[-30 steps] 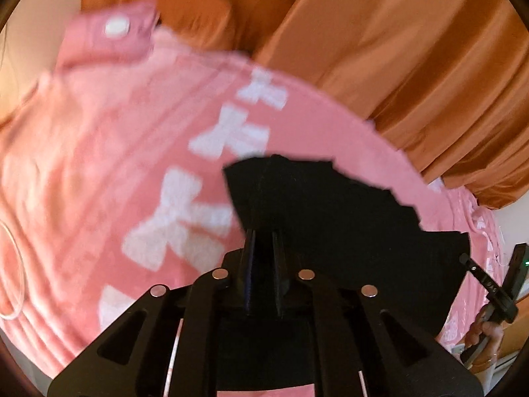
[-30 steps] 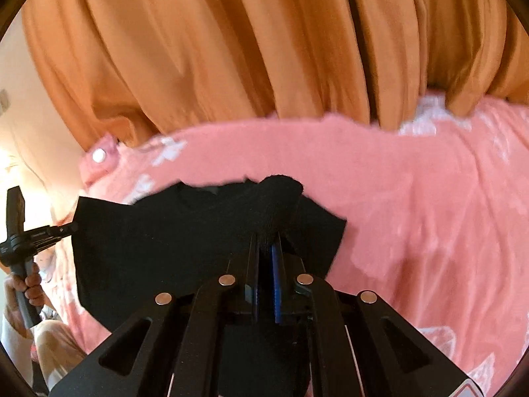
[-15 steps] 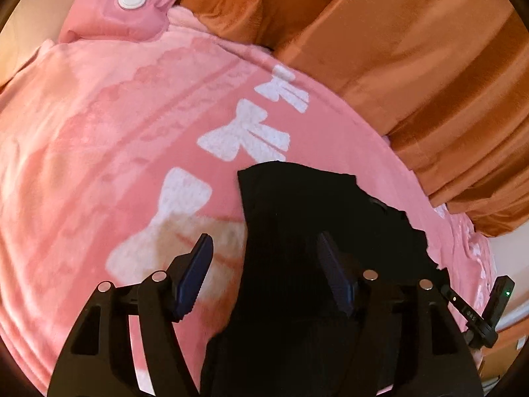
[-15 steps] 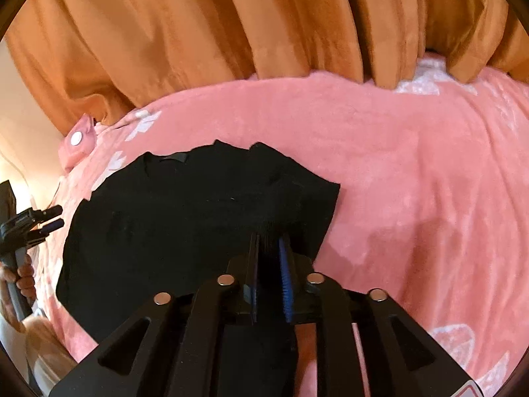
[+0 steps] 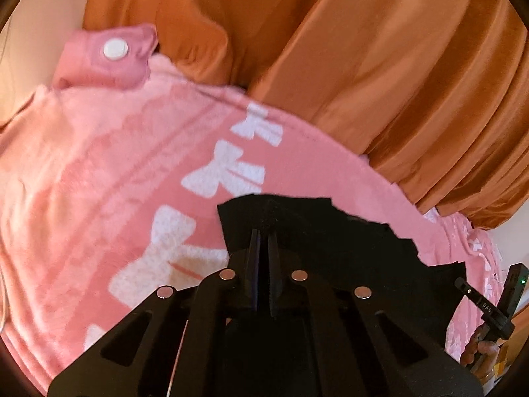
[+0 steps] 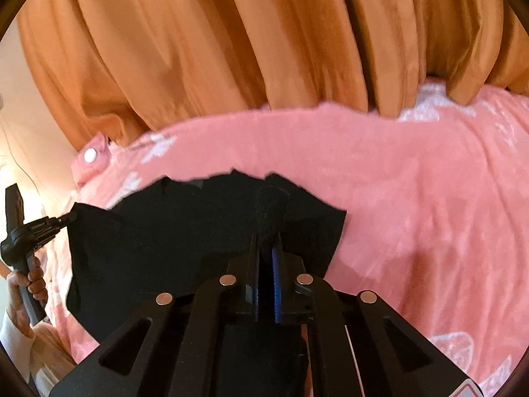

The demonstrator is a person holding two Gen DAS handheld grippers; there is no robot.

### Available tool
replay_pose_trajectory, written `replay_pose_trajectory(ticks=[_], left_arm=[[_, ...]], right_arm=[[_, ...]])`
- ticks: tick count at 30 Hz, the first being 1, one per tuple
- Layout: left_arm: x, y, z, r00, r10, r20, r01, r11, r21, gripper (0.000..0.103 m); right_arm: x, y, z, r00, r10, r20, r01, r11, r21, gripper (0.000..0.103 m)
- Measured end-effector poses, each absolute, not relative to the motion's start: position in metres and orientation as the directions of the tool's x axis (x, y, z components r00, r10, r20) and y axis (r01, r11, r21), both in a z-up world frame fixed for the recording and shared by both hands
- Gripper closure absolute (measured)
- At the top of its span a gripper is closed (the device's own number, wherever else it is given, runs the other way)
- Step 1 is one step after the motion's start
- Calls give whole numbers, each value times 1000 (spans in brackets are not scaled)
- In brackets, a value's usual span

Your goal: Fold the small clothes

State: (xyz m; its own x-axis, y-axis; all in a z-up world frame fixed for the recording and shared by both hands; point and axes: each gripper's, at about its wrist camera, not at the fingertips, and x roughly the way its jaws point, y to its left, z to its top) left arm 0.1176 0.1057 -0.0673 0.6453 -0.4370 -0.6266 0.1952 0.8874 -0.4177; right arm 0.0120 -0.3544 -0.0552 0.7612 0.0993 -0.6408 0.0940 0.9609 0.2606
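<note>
One black garment (image 6: 198,231) lies on one pink blanket (image 6: 413,198). Two hand-held grippers: the left hand-held gripper (image 5: 263,231) and the right hand-held gripper (image 6: 266,241). One orange curtain (image 6: 231,49) hangs at the far side. One white round button (image 5: 115,48) sits far left. At least three white bows (image 5: 228,173) show on the blanket.

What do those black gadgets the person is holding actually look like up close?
Each gripper is matte black plastic: two flat fingers on angled arms with triangular cut-outs and round silver studs. The right gripper has a blue finger pad. From the side, a black pistol-style handle shows, and a pale sleeve cuff.
</note>
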Motion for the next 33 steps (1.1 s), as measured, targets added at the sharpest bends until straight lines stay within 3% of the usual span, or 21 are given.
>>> replay_pose_trajectory(ticks=[7,11,14,17,19,20,21,22,24,26,28,31,32,33], left_arm=[[172,98,-29,682,-416,-602,189,895,-404,100],[219,86,-79,611,-353,-708,110,924,-365,100],[232,82,-130,526,-336,-781,45,928,-369,100],[219,85,-121,544,-325,-774,38,931,-364,96],[201,88,-99,562,-332,-757,60,930,-363,74],[189,90,-92,570,-333,-751,68,930,-361,46],[175,93,-87,574,-327,-751,67,932,-355,30],[152,100,-88,568,-324,-756,59,933,-356,26],[129,109,-100,530,-338,-778,51,928,-368,24],[108,121,-127,449,-350,-822,-8,918,-396,24],[92,130,-137,484,-379,-789,-14,898,-440,24],[91,122,-134,467,-368,-804,-14,906,-423,26],[93,120,-134,459,-378,-804,-7,903,-429,44],[97,116,-135,433,-384,-816,-2,904,-427,73]], right_arm=[[40,-371,-7,842,78,-534,92,955,283,98],[89,-401,-43,778,97,-621,166,921,352,98],[121,-407,-103,646,86,-758,241,920,310,98],[115,-399,-93,663,28,-748,245,936,252,94],[95,-388,-67,710,-32,-703,244,948,203,89],[82,-381,-56,719,-44,-694,238,953,186,76],[72,-376,-52,718,-40,-695,231,956,184,66],[55,-371,-51,713,-33,-701,234,953,193,45],[28,-368,-61,683,-1,-730,240,945,223,40],[0,-368,-89,619,72,-782,277,912,303,40],[-18,-365,-121,544,180,-819,314,862,398,39],[-26,-347,-123,550,165,-819,291,881,373,41],[-22,-344,-123,568,183,-803,277,876,395,47],[-16,-342,-125,568,184,-802,275,876,396,75]])
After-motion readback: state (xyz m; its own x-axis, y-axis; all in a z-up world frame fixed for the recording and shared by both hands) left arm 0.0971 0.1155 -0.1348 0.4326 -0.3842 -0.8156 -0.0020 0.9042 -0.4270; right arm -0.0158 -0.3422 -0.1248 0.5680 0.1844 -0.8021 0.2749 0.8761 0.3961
